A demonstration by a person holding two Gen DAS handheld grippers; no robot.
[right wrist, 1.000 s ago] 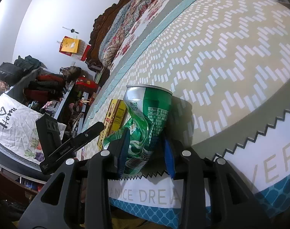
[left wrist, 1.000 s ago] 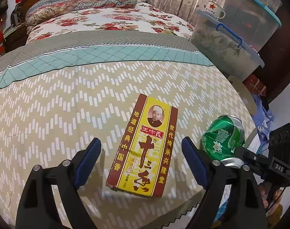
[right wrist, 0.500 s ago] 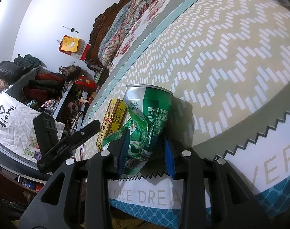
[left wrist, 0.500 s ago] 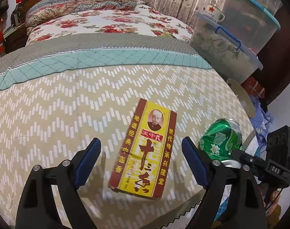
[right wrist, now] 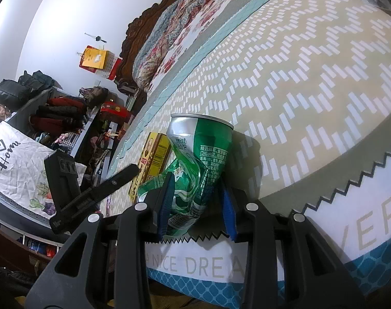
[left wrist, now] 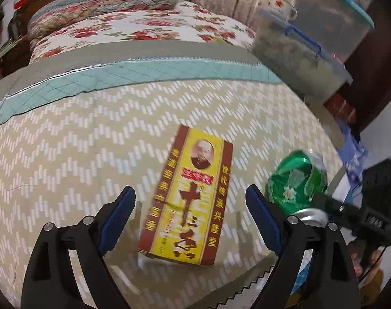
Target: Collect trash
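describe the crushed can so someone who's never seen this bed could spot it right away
On the bed's zigzag-patterned cover, look near the foot edge. There, beside a flat yellow and red box, stands the green can, pinched by the right gripper. It alone is shiny, dented metal.

bedsheet (right wrist: 324, 231): "A NICE DREA" | cloth (right wrist: 12, 170): "Home"

Left claw (left wrist: 190, 216) drawn slightly back from yellow box (left wrist: 187, 203); box now farther between its open fingers.
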